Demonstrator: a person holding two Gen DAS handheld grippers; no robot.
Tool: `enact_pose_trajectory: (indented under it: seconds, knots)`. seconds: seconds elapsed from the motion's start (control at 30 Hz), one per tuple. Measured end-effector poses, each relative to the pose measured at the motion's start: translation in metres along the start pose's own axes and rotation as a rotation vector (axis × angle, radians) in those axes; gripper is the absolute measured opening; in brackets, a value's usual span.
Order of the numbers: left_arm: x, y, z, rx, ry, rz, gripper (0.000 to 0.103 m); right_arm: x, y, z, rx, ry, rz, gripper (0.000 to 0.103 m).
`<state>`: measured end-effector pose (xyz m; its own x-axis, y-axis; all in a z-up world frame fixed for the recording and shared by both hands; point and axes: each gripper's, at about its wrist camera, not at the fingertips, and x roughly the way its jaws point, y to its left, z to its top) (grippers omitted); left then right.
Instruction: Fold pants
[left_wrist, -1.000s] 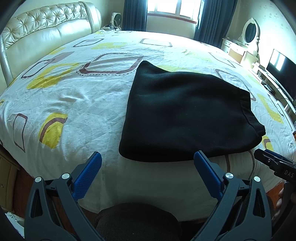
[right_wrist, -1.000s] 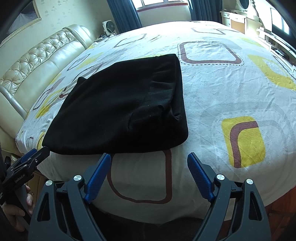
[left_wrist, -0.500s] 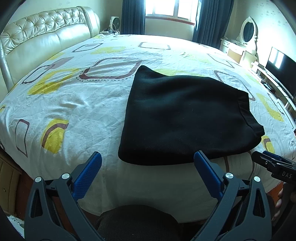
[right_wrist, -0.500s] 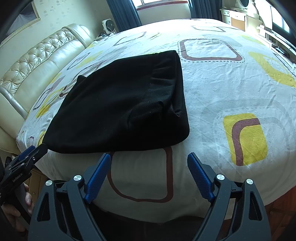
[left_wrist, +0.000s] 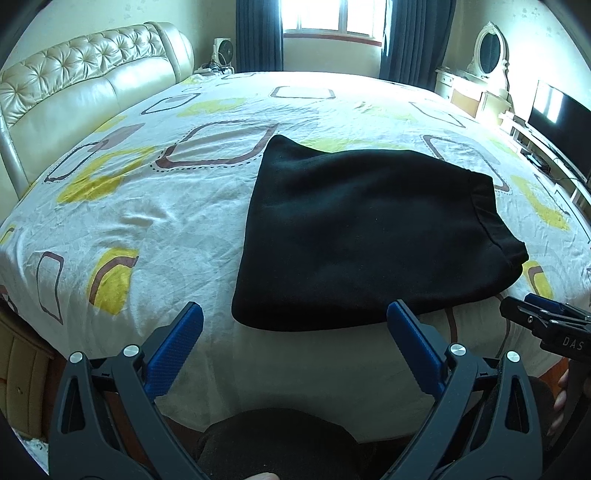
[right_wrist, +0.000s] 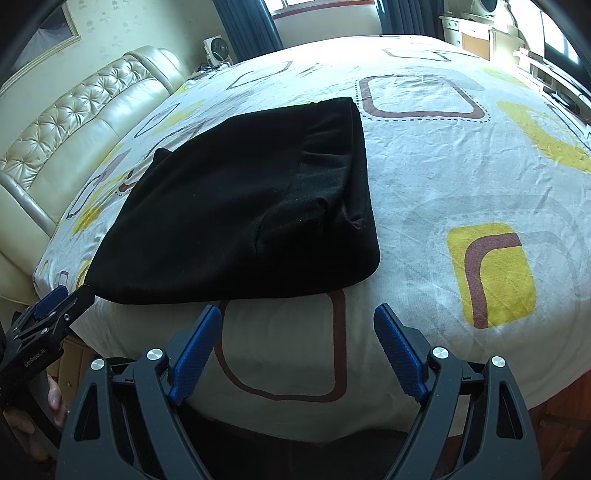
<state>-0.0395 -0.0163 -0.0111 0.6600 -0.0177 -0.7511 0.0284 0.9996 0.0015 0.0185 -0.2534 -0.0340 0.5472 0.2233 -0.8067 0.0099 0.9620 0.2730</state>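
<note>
Black pants (left_wrist: 369, 236) lie folded on the patterned bed sheet (left_wrist: 155, 221), near the tufted headboard (left_wrist: 74, 92); both left gripper (left_wrist: 295, 347) and right gripper (right_wrist: 297, 347) hover released, grasping nothing.

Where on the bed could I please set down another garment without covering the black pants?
Bare sheet lies between the black pants and the headboard, and a wider stretch to the right of the pants in the right wrist view. The near edge is crowded: both open tools, left and right, hover there.
</note>
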Motion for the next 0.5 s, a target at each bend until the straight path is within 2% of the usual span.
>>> enact_pose_trajectory:
  seconds: [0.1,0.23,0.33,0.37,0.4,0.47,0.5]
  knots:
    - [-0.001,-0.005,0.000,0.023,-0.001,-0.002,0.100,0.000,0.001,-0.001,-0.002,0.002,0.002,0.083]
    - [-0.009,-0.010,0.000,0.036,-0.043,-0.032,0.100,0.001,0.000,0.000,-0.001,0.005,0.005,0.083]
    - [-0.020,-0.011,0.003,0.026,-0.100,0.006,0.100,0.001,-0.001,0.000,0.004,0.007,0.010,0.083]
    - [-0.023,-0.009,0.006,0.015,-0.107,0.033,0.100,0.001,-0.001,0.000,0.008,0.007,0.012,0.083]
    - [-0.023,-0.007,0.010,0.004,-0.096,0.029,0.100,0.001,-0.002,-0.001,0.011,0.011,0.016,0.083]
    - [-0.024,0.004,0.024,-0.025,-0.076,-0.080,0.100,0.002,-0.003,-0.001,0.020,0.027,0.029,0.083]
    - [-0.023,0.012,0.033,-0.043,-0.084,-0.100,0.100,0.001,-0.003,0.001,0.025,0.037,0.042,0.083]
